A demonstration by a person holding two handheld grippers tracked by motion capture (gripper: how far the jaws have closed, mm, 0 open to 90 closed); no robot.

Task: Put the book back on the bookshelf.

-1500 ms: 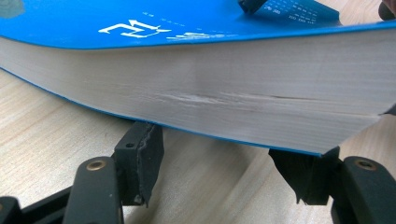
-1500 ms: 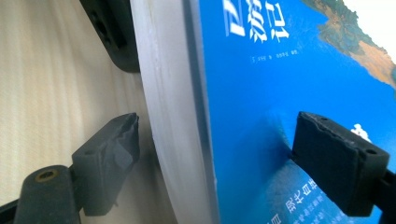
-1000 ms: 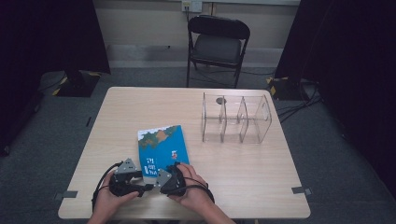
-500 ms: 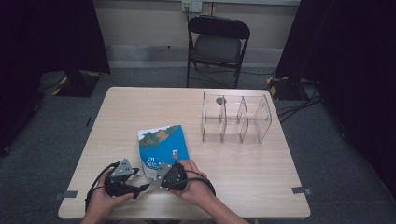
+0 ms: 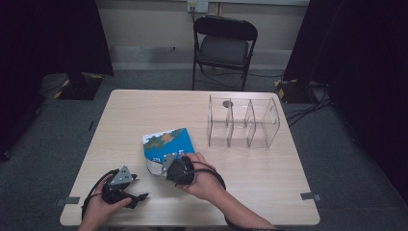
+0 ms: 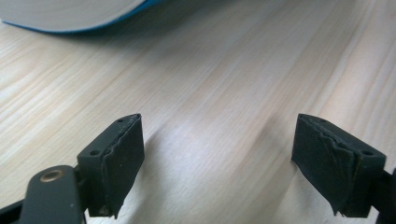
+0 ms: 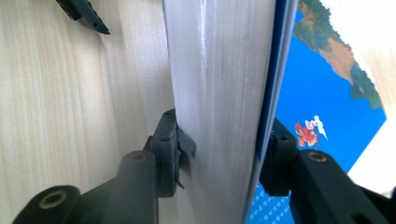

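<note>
Blue-covered book (image 5: 167, 146) lying mid-bench, near edge tilting up: right gripper (image 7: 219, 154) fingers clamping page block for lifting. Left gripper (image 6: 217, 163) at 7 o'clock, fingers gaping wide, empty, waiting over bench (image 5: 144, 115).

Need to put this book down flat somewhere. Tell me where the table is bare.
Bare: the far left stretch of the table, and the near right corner below the clear divider rack. Crowded: the near middle, where the right gripper clamps the book beside the left gripper.

A glossy blue cover is seen on the paper book (image 5: 168, 146), laid on a matt, pale wood-grain table (image 5: 144, 115).
</note>
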